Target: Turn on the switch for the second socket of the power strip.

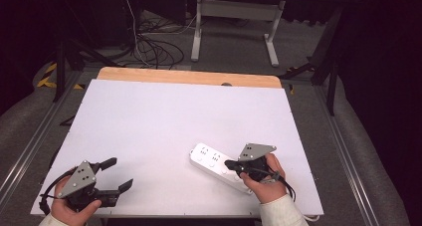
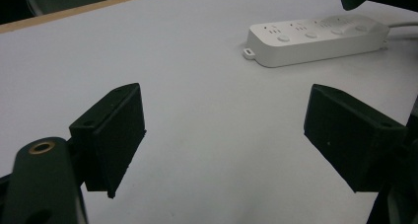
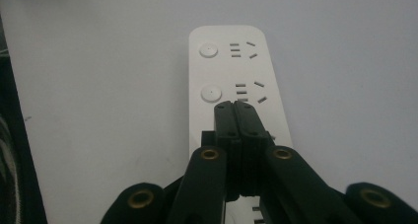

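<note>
The right tool (image 3: 232,108), jaws pressed together with nothing between them, hovers over the white power strip (image 3: 231,81) at the tabletop's (image 1: 149,116) near right, seemingly about to press a switch button (image 3: 210,93); next comes a short, straight push down. The left tool (image 2: 224,135), spread, idles at near left. The left gripper view shows the strip's mounting tab (image 2: 248,52).

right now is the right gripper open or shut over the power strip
Shut. In the right gripper view the right gripper has its two black jaws pressed flat together, nothing between them, tips over the white power strip near a round button.
</note>
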`<state>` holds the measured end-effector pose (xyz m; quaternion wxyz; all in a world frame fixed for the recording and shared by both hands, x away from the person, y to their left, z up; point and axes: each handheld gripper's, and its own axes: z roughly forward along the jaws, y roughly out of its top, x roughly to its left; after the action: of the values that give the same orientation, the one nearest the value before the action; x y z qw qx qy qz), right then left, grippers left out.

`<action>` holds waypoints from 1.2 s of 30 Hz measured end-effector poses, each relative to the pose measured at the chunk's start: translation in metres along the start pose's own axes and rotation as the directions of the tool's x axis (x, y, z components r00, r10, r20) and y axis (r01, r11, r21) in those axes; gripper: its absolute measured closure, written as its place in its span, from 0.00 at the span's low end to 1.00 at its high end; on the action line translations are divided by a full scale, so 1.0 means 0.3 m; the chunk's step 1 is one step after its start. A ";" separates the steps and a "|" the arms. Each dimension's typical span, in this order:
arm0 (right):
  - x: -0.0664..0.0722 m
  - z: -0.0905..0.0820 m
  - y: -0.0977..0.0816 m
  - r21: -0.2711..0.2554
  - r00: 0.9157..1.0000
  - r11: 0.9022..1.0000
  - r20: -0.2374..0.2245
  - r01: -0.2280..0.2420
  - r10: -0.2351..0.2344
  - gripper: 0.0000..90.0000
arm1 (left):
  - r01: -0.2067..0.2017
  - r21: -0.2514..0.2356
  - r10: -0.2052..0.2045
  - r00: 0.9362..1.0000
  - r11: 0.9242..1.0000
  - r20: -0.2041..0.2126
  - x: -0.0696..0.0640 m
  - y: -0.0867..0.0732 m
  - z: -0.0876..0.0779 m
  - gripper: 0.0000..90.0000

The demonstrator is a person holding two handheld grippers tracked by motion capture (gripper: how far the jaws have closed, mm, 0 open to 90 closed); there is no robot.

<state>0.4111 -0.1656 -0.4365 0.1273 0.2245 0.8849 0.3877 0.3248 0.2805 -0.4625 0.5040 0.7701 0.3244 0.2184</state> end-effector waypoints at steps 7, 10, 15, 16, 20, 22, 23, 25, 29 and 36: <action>0.007 0.025 -0.001 0.025 1.000 1.000 -0.015 0.009 -0.009 1.00 | 0.001 0.003 -0.001 1.000 1.000 -0.004 0.000 -0.001 -0.001 0.18; 0.009 0.036 -0.002 0.037 1.000 0.999 -0.025 0.010 -0.009 1.00 | -0.002 0.001 0.002 1.000 1.000 -0.003 0.000 0.000 0.000 0.18; 0.009 0.049 -0.005 0.064 1.000 0.998 -0.024 0.005 -0.003 1.00 | -0.001 0.002 0.001 1.000 1.000 -0.004 0.000 -0.001 0.000 0.18; 0.010 0.052 -0.006 0.068 1.000 0.998 -0.021 -0.007 0.009 1.00 | -0.001 0.003 0.001 1.000 1.000 -0.004 0.001 -0.001 0.000 0.18; 0.008 0.056 -0.012 0.066 0.999 0.997 -0.023 -0.040 0.042 1.00 | 0.000 0.007 0.000 1.000 1.000 -0.006 0.001 -0.001 0.000 0.19; 0.008 0.055 -0.014 0.063 0.999 0.997 -0.022 -0.047 0.049 1.00 | 0.001 0.006 -0.001 1.000 1.000 -0.006 0.002 -0.001 0.000 0.19; 0.008 0.056 -0.014 0.062 0.998 0.997 -0.023 -0.049 0.051 1.00 | 0.000 0.006 0.000 1.000 1.000 -0.006 0.002 -0.001 0.000 0.19; 0.009 0.059 -0.015 0.067 0.998 0.997 -0.026 -0.050 0.052 1.00 | 0.001 0.006 -0.001 1.000 1.000 -0.006 0.001 -0.001 0.000 0.19; 0.015 0.067 -0.016 0.079 0.999 0.996 -0.019 -0.047 0.048 1.00 | 0.001 0.006 0.000 1.000 1.000 -0.005 0.002 -0.001 -0.001 0.19; 0.020 0.068 -0.015 0.082 0.999 0.996 -0.011 -0.041 0.042 1.00 | 0.004 0.007 -0.004 1.000 1.000 -0.006 0.002 -0.002 -0.002 0.19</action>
<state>0.4126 -0.1526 -0.4538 0.1041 0.2455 0.8960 0.3550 0.3247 0.2815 -0.4628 0.5008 0.7706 0.3281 0.2184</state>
